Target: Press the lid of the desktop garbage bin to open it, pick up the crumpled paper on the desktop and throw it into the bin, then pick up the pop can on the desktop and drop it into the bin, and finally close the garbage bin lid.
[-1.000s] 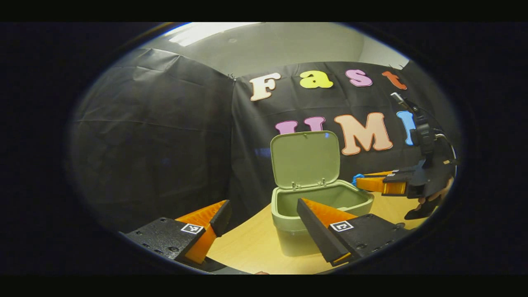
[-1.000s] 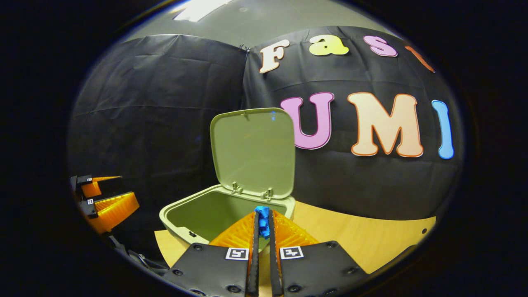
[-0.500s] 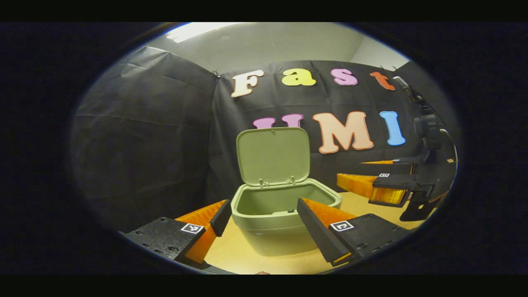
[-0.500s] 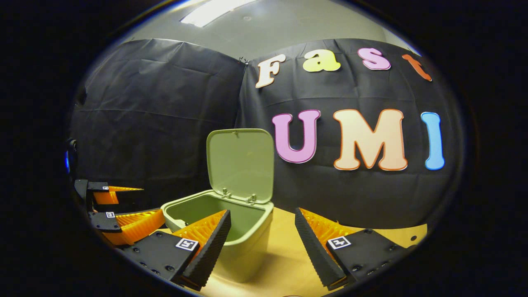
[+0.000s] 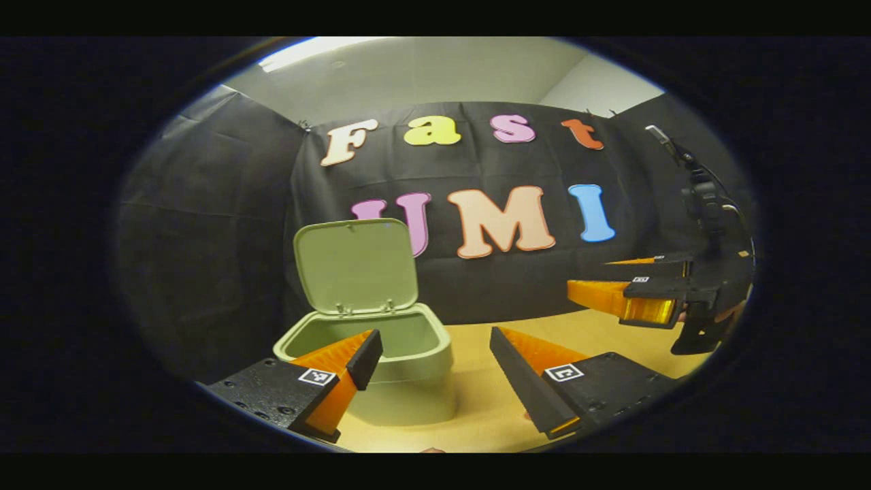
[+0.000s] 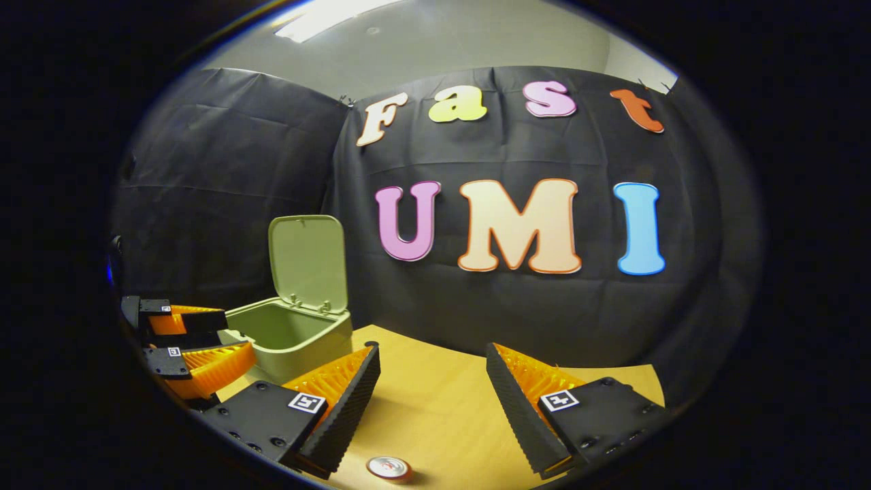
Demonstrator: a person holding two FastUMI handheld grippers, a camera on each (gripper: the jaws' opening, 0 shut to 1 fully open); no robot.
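Observation:
The green bin (image 5: 401, 371) stands on the wooden table with its lid (image 5: 356, 265) upright and open; its floor is hidden from here. My left gripper (image 5: 435, 344) is open with nothing in it, its left finger in front of the bin's rim. The right gripper (image 5: 629, 289) hovers open to the right over the table. In the right gripper view the bin (image 6: 292, 337) with its raised lid (image 6: 306, 262) sits at the left. My right gripper (image 6: 432, 361) is open above bare table. A pop can's top (image 6: 388, 467) peeks in just below it. The left gripper (image 6: 194, 340) is beside the bin.
The table (image 6: 435, 408) ends at the black cloth wall close behind the bin. Its right edge (image 6: 650, 381) curves off near my right finger. Open tabletop (image 5: 476, 401) lies right of the bin.
My right gripper opened above the bin, let go of the blue crumpled paper, and drew back to the right. Both views swung right, so the bin shifted left.

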